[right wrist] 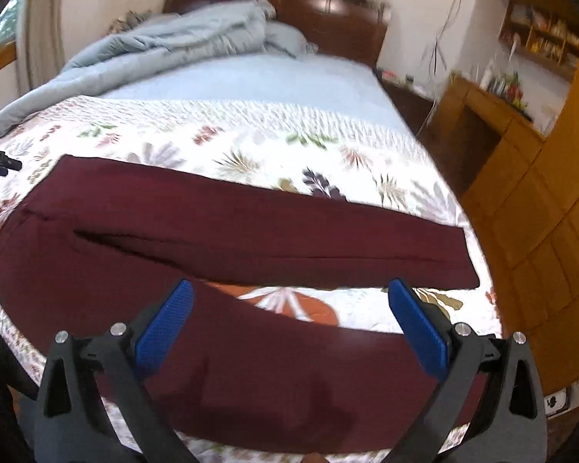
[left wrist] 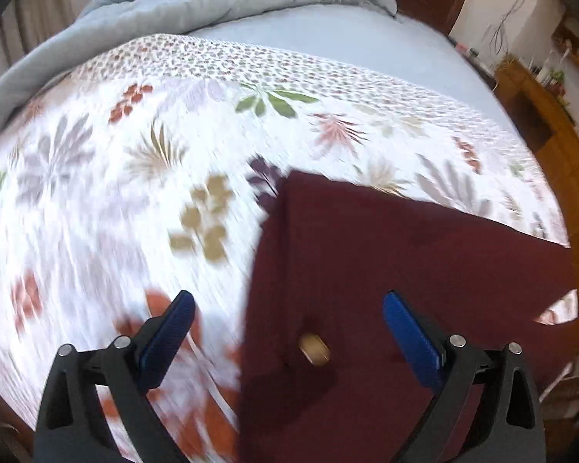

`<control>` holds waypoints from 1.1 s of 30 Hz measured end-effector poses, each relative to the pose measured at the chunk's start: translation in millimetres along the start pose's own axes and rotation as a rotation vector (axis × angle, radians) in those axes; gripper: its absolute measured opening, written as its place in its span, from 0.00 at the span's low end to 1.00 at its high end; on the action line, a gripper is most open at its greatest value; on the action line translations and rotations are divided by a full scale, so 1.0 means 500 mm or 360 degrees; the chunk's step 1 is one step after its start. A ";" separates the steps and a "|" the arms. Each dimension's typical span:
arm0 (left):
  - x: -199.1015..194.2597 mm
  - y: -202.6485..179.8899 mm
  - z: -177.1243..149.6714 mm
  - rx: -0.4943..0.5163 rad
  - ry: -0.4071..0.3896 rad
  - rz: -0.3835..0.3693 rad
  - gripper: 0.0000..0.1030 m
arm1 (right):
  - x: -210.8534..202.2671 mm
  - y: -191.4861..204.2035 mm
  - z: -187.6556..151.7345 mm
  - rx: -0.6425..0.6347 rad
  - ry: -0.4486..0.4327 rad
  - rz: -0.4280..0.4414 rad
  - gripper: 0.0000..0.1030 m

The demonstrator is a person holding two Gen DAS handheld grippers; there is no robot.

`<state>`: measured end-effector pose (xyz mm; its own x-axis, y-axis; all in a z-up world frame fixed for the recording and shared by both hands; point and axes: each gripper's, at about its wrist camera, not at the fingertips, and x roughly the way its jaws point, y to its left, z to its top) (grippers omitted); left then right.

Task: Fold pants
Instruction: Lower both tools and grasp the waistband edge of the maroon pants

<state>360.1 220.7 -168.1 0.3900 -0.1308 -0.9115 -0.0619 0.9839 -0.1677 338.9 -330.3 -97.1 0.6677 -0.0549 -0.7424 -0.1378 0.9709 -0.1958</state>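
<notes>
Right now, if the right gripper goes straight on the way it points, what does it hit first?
Probably the near leg of the pants: the open right gripper hangs over it, angled down at the bed. Past it lies a strip of bedspread. Depth is unclear.

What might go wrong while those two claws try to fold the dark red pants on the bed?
1. The pants lie near the foot edge of the floral bedspread; a tug could slide them off.
2. The legs are spread apart, so a fold may end up uneven.
3. The left claw straddles the waist edge near the brass button and may grab bedspread too.
</notes>
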 end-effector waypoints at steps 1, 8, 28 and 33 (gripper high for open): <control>0.022 0.012 0.026 -0.0011 0.0056 -0.0015 0.96 | 0.034 -0.024 0.009 0.0011 0.0059 0.0064 0.97; 0.143 0.022 0.119 0.0164 0.0082 -0.0134 0.96 | 0.182 -0.147 0.030 0.0292 0.0374 0.0527 0.96; 0.262 -0.025 0.161 0.0383 0.0246 -0.0462 0.44 | 0.361 -0.612 0.147 0.0775 0.0504 0.0787 0.97; 0.269 -0.025 0.167 0.0321 0.0276 -0.0433 0.44 | 0.456 -0.699 0.109 0.0805 0.0635 0.0645 0.97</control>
<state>490.0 200.9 -257.2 0.2049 -0.3922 -0.8967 0.2112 0.9123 -0.3508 579.2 -669.2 -162.9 0.3078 0.3420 -0.8879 0.1003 0.9163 0.3877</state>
